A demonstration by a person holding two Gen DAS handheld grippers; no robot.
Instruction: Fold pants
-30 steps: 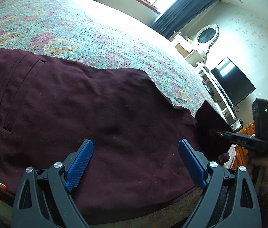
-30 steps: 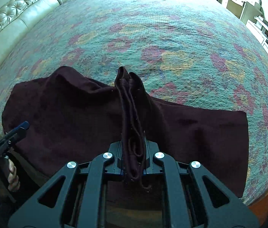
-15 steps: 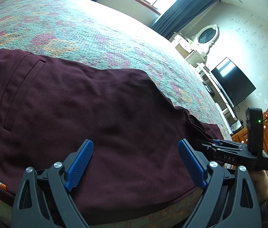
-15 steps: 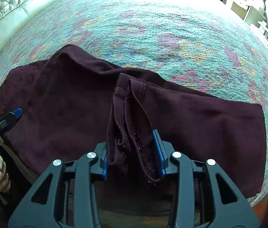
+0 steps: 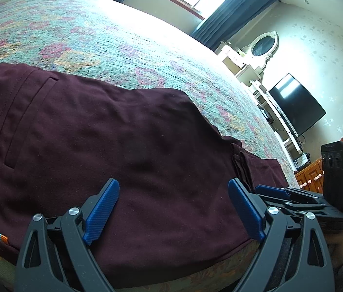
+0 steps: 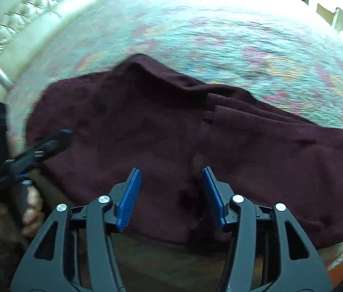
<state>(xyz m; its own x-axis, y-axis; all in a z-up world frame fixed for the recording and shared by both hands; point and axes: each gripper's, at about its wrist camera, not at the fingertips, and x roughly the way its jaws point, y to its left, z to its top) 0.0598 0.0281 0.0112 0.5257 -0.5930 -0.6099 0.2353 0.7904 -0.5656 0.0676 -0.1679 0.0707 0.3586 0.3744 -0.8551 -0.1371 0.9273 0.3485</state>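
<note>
Pants [image 6: 171, 126] lie beneath right tool [image 6: 171, 194], jaws just opening, empty.

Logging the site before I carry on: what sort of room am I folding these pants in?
A bedroom, most likely: the pants lie on a bed with a floral bedspread, a tufted headboard stands behind, and a mirrored dressing table stands by the wall.

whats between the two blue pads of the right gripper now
Only the maroon pants lying flat on the bed; the right gripper, jaws just opened, pinches nothing. Right wrist view shows it.
</note>
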